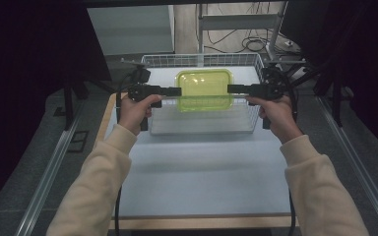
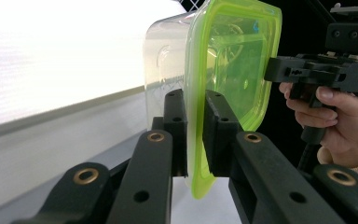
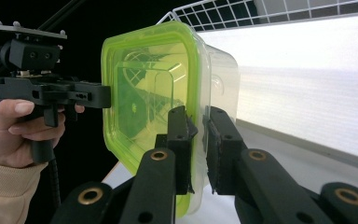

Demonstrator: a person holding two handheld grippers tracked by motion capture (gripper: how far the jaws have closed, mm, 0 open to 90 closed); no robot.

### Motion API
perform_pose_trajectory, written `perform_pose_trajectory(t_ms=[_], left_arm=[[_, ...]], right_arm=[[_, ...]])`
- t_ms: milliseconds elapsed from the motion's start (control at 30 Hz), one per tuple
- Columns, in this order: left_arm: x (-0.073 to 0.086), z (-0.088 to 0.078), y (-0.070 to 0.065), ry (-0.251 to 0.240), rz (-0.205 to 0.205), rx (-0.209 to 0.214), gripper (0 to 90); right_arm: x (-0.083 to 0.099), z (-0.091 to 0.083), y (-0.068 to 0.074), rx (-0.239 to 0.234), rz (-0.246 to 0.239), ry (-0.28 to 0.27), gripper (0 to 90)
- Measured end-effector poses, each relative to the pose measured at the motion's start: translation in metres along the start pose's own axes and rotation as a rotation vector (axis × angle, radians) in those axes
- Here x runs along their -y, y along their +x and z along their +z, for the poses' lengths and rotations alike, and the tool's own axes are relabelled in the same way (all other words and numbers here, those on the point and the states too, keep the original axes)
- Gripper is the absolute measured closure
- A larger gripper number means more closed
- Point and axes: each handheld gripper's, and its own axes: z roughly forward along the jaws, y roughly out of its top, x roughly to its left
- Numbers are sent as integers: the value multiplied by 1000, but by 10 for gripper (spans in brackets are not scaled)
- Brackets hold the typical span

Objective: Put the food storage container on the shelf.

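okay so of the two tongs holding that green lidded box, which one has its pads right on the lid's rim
Both do. The left tongs and the right tongs each clamp the green lid's rim at opposite ends of the clear container, held over the wire basket.

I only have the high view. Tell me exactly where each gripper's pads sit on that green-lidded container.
Observer: The left gripper clamps the green lid's rim, one pad on each face.
Operator: Now the right one.
Observer: The right gripper pinches the opposite rim the same way.
Operator: Report what's inside.
Observer: Through the container's clear wall nothing shows inside it.
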Motion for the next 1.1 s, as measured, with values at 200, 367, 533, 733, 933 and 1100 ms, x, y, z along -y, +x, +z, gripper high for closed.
perform_pose_trajectory(t_ms=[200,367,533,733,933,1100], left_arm=[[-12,3,4,12,2,-5,808],[-20,7,6,7,2,-20,806],[-30,15,14,8,-18,-17,805],[-39,18,21,2,-29,-37,804],[-42,21,33,0,-60,-52,803],[-43,23,38,1,-71,-48,803]], right_arm=[[-7,2,-4,5,12,0,813],[-13,4,-7,12,21,-3,813],[-21,8,-13,29,36,-10,813],[-30,16,-19,42,56,-10,813],[-36,30,-26,51,73,0,813],[-39,37,-32,57,89,3,811]])
